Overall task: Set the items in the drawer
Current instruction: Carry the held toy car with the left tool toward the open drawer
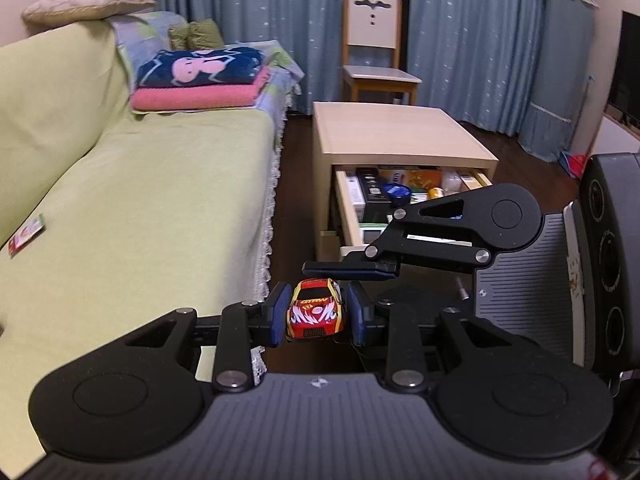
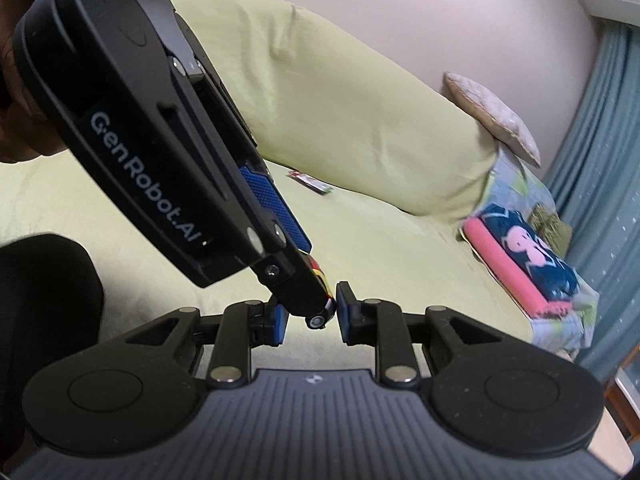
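Pinching a toy car (image 1: 316, 314) between its blue pads (image 1: 279, 313), the left gripper (image 1: 318, 314) sits low in the middle of the left wrist view; its jaws press on the car's two sides and the car's nose points back toward the camera. Just above the car, the right gripper (image 1: 348, 269) reaches in from the right of the frame. From this side only one of its fingers shows edge-on.

In the right wrist view the right gripper (image 2: 309, 318) has its jaws spread, with the tip of the left gripper (image 2: 298, 280) and the car (image 2: 320, 312) lying in the gap between them. One wheel and a strip of the car's red and yellow body show there; whether the right pads touch the car I cannot tell.

Behind the grippers, right of centre in the left wrist view, stands a pale wooden desk (image 1: 396, 136) with its drawer (image 1: 348, 216) pulled out. Boxes, a blue lid and other small goods fill it. A sofa (image 1: 140, 200) under a green cover takes the left half of the frame, with folded towels (image 1: 200, 80) at its far end and a small packet (image 1: 26, 236) at the left edge. A chair (image 1: 374, 48) stands before blue curtains (image 1: 248, 8) at the top.
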`<state>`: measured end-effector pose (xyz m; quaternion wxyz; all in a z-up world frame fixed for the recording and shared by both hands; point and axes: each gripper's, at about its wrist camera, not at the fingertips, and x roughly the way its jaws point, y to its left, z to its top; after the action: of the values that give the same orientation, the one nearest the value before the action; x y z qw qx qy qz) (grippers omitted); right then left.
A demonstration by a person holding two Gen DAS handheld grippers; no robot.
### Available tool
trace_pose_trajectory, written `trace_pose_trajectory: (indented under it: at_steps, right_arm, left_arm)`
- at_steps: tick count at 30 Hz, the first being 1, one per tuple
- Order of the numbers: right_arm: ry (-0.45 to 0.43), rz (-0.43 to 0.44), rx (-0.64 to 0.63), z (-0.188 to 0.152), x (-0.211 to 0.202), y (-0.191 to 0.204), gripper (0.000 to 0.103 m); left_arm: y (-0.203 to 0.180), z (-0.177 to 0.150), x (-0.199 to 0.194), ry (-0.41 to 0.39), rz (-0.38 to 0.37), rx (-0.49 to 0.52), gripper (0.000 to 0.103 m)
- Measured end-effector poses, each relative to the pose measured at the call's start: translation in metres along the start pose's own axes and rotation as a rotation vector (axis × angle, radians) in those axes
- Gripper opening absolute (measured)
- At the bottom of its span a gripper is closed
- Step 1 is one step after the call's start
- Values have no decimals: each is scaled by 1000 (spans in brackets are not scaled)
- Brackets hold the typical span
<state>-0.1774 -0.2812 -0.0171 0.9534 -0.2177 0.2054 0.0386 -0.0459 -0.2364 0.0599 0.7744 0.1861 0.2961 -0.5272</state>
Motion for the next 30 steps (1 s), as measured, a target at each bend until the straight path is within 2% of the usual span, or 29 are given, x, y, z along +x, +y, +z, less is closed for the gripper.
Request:
trace_pose_trajectory:
  at_steps: [6,15,30]
  right_arm:
    - [13,-54,38,-9,-9,-20,20]
    - [58,-156,77,-29,-31,-49,20]
    - [126,-290,157,-67,-59,-90,20]
  left_arm:
    - [-17,17,16,3,-36,54,36]
    - [-50,41,46,-18,-130,135,36]
    - [-93,70,91,-1,-254,240,36]
